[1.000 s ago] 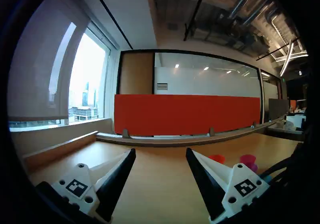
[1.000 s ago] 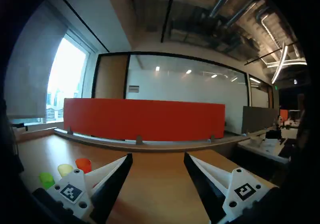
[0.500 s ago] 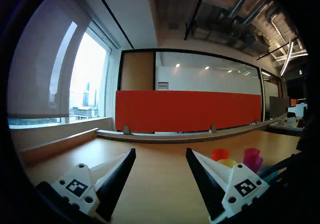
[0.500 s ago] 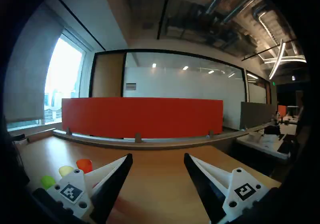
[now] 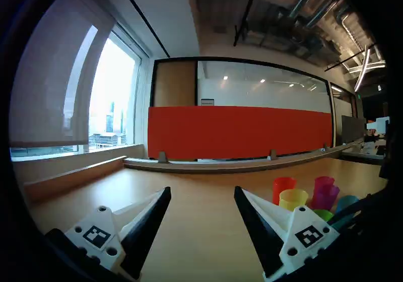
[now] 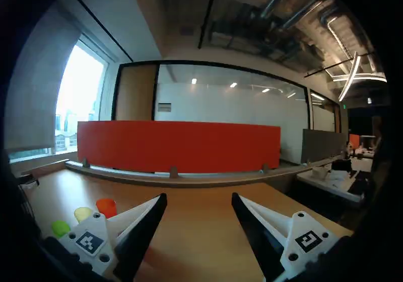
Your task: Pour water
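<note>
Small plastic cups stand on a wooden desk (image 5: 201,221). In the left gripper view an orange cup (image 5: 283,188), a yellow cup (image 5: 293,199), a magenta cup (image 5: 324,191), a teal cup (image 5: 346,203) and a green cup (image 5: 323,214) cluster at the right, just beyond my right finger. My left gripper (image 5: 202,196) is open and holds nothing. In the right gripper view an orange cup (image 6: 106,207), a yellow cup (image 6: 83,214) and a green cup (image 6: 60,228) sit at the lower left, beside my left finger. My right gripper (image 6: 199,201) is open with nothing between its fingers.
A red divider panel (image 5: 242,132) runs along the desk's far edge. A large window (image 5: 108,106) and a wooden ledge (image 5: 75,176) lie to the left. More desks with clutter (image 6: 342,173) stand at the right. The wooden desk (image 6: 201,221) stretches out ahead of both grippers.
The left gripper view has tipped downward, bringing more cups into sight at the right. The right gripper view has barely shifted. Both grippers stay open.
</note>
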Available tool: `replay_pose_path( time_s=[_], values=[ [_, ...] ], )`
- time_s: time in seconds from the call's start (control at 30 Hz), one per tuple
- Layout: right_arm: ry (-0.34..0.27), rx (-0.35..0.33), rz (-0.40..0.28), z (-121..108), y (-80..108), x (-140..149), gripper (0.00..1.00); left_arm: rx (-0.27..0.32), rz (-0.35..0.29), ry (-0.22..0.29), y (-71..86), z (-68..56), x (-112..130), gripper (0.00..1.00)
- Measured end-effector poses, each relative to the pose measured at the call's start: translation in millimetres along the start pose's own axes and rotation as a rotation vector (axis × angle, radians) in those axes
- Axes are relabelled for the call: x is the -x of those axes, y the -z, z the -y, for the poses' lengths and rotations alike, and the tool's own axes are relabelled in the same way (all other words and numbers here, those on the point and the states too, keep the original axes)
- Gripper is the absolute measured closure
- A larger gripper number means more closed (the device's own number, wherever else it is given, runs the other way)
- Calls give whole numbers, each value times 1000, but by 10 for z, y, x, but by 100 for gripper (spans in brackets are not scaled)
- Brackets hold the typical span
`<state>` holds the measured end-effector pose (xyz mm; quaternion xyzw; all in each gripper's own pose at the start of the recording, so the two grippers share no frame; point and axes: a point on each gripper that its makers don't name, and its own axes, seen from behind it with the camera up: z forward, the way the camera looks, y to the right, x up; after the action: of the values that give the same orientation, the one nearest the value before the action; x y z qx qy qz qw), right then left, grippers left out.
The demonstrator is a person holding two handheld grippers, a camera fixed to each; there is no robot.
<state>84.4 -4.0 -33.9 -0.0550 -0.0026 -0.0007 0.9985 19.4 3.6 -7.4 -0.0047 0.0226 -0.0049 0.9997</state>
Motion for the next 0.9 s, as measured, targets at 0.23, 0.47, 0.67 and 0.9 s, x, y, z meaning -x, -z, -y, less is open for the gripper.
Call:
replay_pose_path(
  time_s=[0.23,0.47,0.67,0.9],
  values=[
    [8,5,6,13,10,17,0,-1,8,-2,-22,-5,83,7],
    [-13,3,9,11,11,12,1,-5,25,-7,-43,1,148,7],
    [-6,2,0,17,32,-35,1,-10,34,-8,-54,26,166,7],
    [4,3,-8,5,42,-64,0,-7,42,-8,-68,17,177,7]
  ],
)
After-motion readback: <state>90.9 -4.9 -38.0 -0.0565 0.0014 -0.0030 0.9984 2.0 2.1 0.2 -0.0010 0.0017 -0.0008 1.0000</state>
